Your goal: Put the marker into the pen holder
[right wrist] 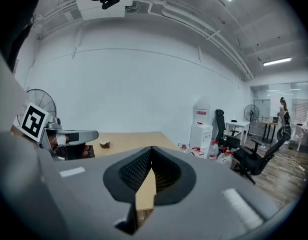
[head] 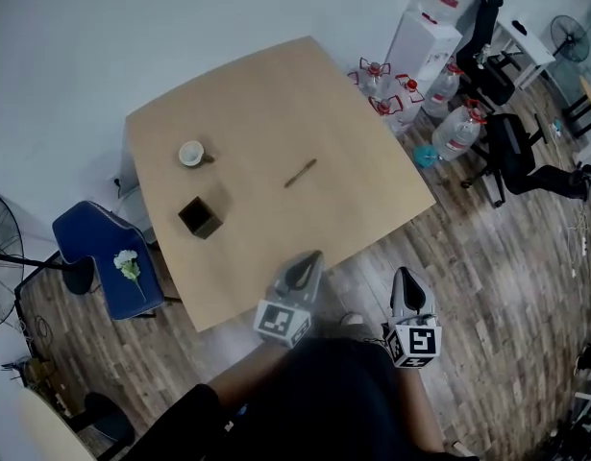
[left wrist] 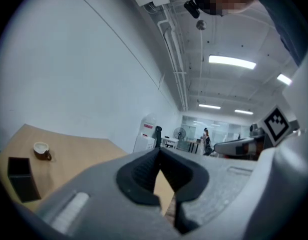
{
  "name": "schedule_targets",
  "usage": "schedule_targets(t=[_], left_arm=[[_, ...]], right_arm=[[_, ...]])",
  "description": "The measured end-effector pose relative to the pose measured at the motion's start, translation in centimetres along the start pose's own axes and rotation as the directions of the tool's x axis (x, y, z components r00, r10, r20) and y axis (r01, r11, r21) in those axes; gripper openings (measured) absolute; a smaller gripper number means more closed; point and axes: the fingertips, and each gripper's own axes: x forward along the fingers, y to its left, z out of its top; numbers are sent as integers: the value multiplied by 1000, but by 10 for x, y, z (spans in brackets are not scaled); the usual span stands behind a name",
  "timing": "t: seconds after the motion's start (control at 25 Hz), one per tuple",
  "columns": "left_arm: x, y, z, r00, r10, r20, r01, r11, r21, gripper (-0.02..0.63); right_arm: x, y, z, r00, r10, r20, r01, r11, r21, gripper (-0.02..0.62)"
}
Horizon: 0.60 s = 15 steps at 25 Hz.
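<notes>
The marker is lying on the surface toward its right edge, well apart from the pen holder near the left edge. I'm holding the left gripper and right gripper off the near edge, fingers together and empty. Descending unopened, I'd be knocking the marker away.

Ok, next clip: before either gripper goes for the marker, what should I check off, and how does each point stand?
1. The marker lies free on the table, with nothing touching it: ok.
2. The pen holder stands upright with its opening on top: ok.
3. Inside of the pen holder free: cannot tell, it is dark.
4. The cup stands apart from the pen holder: ok.
5. The left gripper has its jaws apart for a grasp: not ok, they are shut on nothing.
6. The right gripper has its jaws apart: not ok, they are shut on nothing.
</notes>
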Motion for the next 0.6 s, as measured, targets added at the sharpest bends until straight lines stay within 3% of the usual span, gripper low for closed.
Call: schedule_targets(t=[0.4,0.6], left_arm=[[23,32,-8,996,85,-20,-85,996,6,3],[60,56,-6,979,201,-23,-202,979,-28,3]], right_arm=[[75,0,21,991,128,30,-127,992,-22,0],[132,-28,31,977,211,42,-211,977,-3,0]])
